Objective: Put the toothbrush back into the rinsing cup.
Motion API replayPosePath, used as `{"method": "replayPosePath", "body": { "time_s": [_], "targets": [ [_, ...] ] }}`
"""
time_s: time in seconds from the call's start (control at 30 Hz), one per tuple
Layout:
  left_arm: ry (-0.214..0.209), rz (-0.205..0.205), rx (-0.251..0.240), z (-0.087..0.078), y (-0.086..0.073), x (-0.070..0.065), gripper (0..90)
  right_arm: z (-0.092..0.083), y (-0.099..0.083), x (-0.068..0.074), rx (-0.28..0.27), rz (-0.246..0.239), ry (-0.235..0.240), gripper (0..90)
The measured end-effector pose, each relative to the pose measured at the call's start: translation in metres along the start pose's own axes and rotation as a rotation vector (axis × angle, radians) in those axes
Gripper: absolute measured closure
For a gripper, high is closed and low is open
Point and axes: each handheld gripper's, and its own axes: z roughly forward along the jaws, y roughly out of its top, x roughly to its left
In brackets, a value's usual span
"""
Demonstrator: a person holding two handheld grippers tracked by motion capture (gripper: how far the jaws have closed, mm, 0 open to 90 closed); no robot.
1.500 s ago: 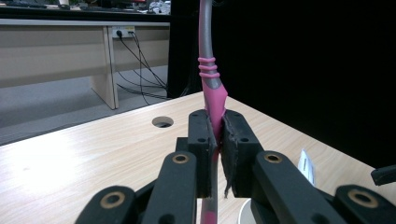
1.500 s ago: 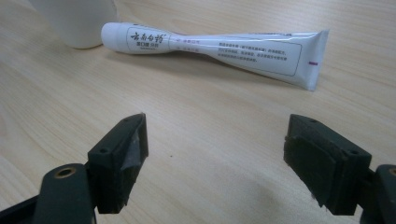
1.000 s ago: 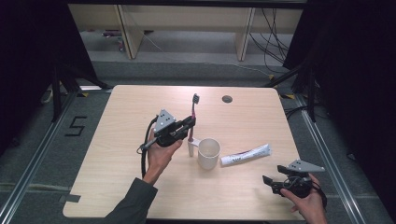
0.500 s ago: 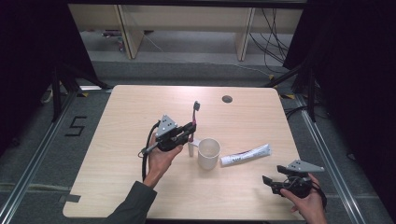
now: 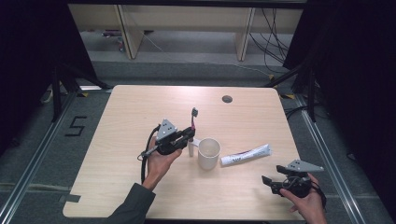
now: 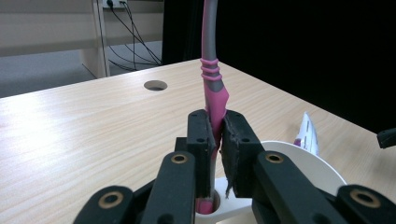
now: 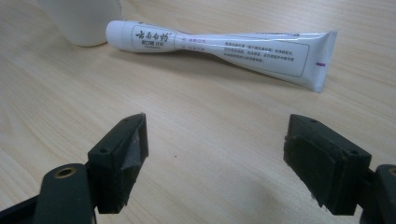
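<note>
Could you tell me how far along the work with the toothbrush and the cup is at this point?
Done: the left gripper is shut on the toothbrush, lifted upright beside the cup. In hand: carrying it near the rim. Left: apparently setting it into the cup; the toothpaste tube lies untouched before the open right gripper.

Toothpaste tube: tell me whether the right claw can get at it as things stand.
Probably yes. The right claw is open and holds nothing, and only bare tabletop lies between it and the toothpaste tube. The white cup stands at the tube's cap end, off that path.
</note>
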Motion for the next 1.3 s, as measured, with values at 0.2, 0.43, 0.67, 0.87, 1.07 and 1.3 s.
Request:
{"method": "replayPosePath", "body": {
  "time_s": [0.2,0.43,0.67,0.87,1.07,1.3],
  "targets": [
    [0.0,0.006,0.013,0.0,-0.004,0.0,81.4,0.001,0.0,0.003,0.005,0.025,0.011,22.5],
    [0.003,0.006,0.024,-0.001,-0.007,-0.001,81.3,0.002,0.002,0.001,0.005,-0.007,0.002,22.5],
    [0.005,0.01,0.034,-0.002,-0.01,0.0,81.3,0.002,0.002,0.003,0.008,0.022,0.016,22.5],
    [0.006,0.014,0.043,-0.001,-0.012,0.0,80.8,0.002,0.002,0.003,0.01,0.019,0.015,22.5],
    [0.015,0.026,0.056,-0.001,-0.015,0.002,78.8,0.002,0.002,0.003,0.0,0.015,0.011,22.6],
    [0.019,0.017,0.05,-0.002,-0.015,0.002,74.0,0.002,0.002,0.003,0.009,0.015,0.014,22.6]
  ]
}}
